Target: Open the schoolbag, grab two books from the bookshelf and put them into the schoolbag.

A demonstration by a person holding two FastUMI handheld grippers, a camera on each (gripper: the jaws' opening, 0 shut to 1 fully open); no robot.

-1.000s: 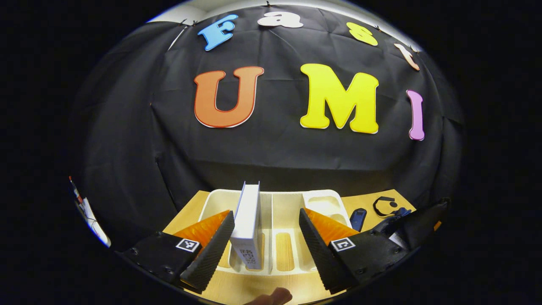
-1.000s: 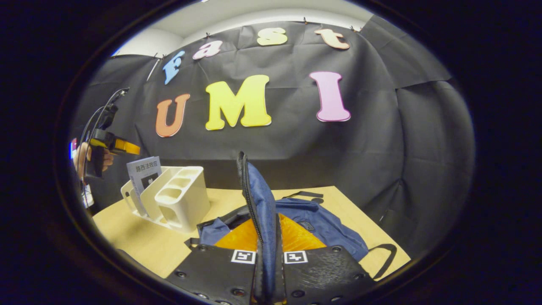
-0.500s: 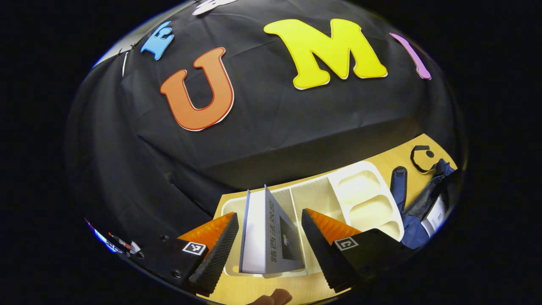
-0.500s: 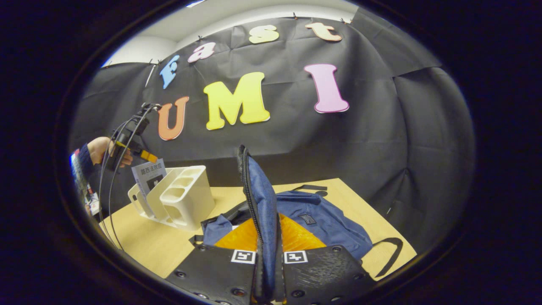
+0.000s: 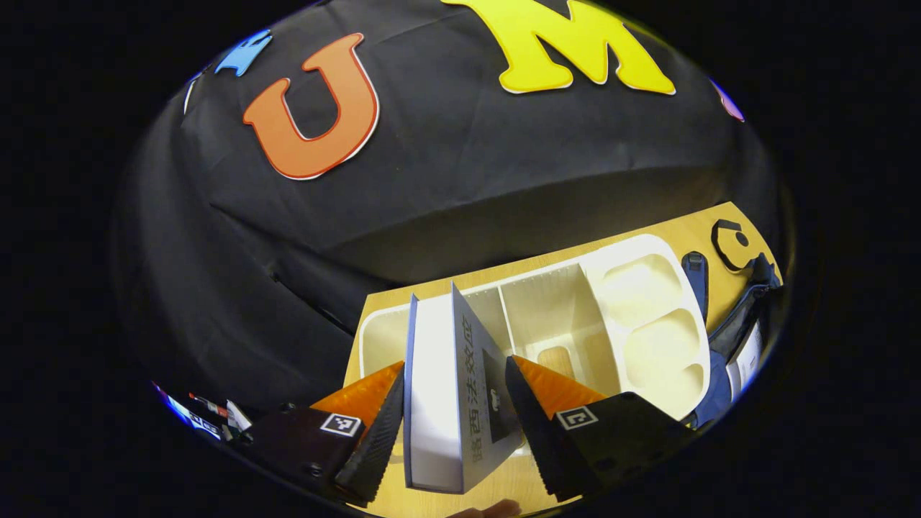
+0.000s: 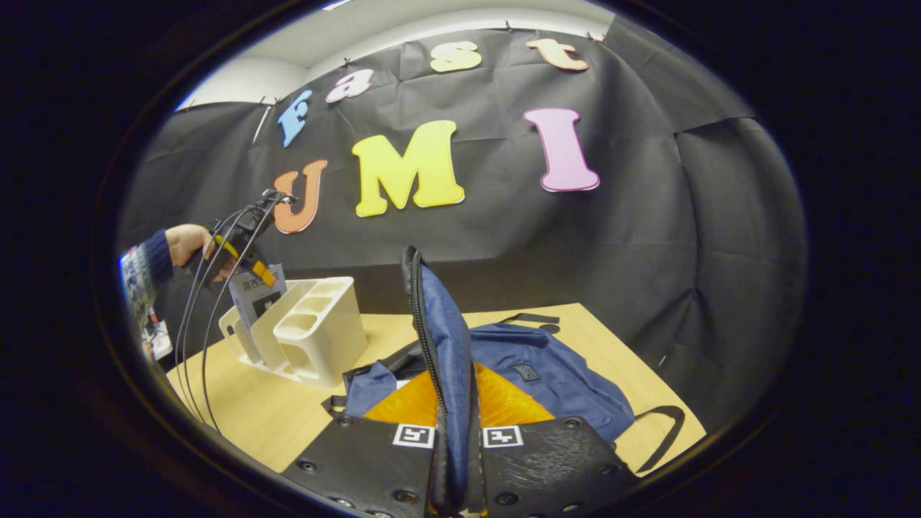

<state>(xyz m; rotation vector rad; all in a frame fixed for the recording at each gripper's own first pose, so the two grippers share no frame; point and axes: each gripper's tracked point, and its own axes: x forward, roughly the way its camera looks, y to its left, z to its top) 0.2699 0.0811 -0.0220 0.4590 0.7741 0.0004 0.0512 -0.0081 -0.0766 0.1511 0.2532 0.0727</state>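
Note:
A white book with a grey cover (image 5: 439, 403) stands in the left slot of the cream bookshelf (image 5: 633, 288). My left gripper (image 5: 452, 432) is open and reaches down around the book, one finger close on each side. In the right gripper view, that gripper (image 6: 248, 262) hovers over the book (image 6: 252, 291) in the bookshelf (image 6: 316, 324). My right gripper (image 6: 455, 403) is shut on the zippered flap (image 6: 439, 338) of the blue schoolbag (image 6: 547, 381) and holds it upright. Part of the schoolbag (image 5: 727, 360) also lies right of the shelf in the left gripper view.
Shelf and bag rest on a wooden table (image 6: 252, 410). A hand in a dark sleeve (image 6: 155, 252) holds the left gripper, and its cables (image 6: 194, 345) hang down to the table's left edge. A black strap (image 6: 662, 432) trails off the bag at the right.
My left gripper has tipped down and come in over the book, which now stands deeper between its fingers. The right gripper keeps the flap raised in the same place.

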